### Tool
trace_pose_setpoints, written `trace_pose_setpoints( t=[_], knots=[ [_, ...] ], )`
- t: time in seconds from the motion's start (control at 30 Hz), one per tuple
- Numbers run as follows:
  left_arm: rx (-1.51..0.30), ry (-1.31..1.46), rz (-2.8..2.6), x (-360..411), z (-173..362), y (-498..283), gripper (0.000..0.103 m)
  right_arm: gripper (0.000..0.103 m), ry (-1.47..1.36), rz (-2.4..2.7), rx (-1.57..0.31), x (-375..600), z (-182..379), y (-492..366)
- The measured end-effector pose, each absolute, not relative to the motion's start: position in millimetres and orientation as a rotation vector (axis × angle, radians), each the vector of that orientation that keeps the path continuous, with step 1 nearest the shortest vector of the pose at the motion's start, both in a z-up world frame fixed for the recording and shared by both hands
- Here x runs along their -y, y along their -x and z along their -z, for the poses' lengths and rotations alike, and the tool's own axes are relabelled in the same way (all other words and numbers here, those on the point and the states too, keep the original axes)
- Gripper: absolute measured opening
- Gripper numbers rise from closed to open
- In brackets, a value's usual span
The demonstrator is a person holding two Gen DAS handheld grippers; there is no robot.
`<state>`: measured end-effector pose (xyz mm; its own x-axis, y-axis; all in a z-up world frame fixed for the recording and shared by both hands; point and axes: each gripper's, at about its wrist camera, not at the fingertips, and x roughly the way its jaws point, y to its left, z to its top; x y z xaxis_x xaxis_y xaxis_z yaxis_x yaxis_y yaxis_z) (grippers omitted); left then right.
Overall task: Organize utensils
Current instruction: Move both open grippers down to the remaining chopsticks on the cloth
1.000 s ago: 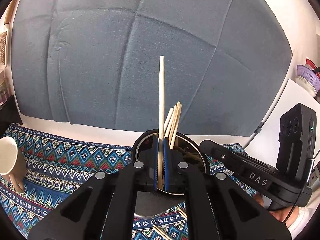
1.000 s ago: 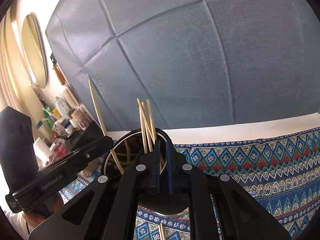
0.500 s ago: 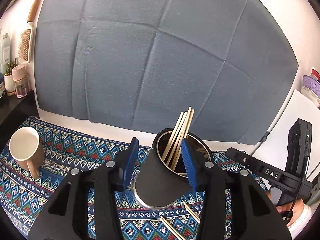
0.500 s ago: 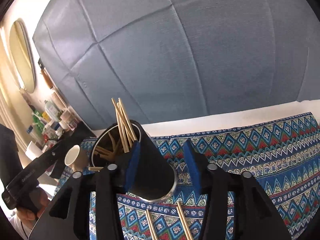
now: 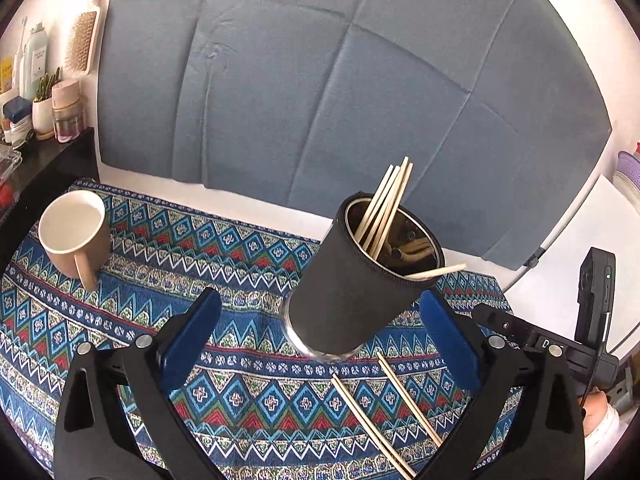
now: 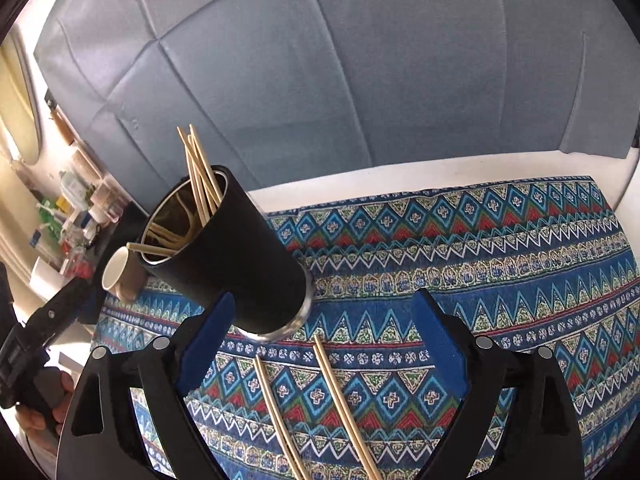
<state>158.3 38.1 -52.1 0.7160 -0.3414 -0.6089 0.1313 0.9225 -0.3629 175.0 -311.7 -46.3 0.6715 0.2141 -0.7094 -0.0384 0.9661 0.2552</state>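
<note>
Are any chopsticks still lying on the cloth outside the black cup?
Yes: two chopsticks lie loose on the patterned cloth in front of the black cup, while the others stand inside it.

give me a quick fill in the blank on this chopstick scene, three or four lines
1. The chopsticks stand in a black ____.
2. Loose on the cloth, in front of the holder, lie ____ chopsticks.
3. The mug has nothing in it and its handle is ____ in colour.
4. Between the opening jaws of the left gripper and right gripper, nothing is ____.

Missing words: holder; two; tan; gripped
</note>
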Motion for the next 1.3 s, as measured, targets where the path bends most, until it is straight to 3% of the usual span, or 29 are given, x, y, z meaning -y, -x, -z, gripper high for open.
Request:
trace_pose_setpoints(
  t=[0.77,1.3],
  knots=[
    [-1.08,0.33,0.132,-12,132,-135,0.097,0.087,-0.036,-0.133,-1.095,326,128,-153],
    [-1.154,0.276,0.023,28,162,-107,0.097,0.087,0.148,-0.247,-1.119,324,154,-147]
  ],
)
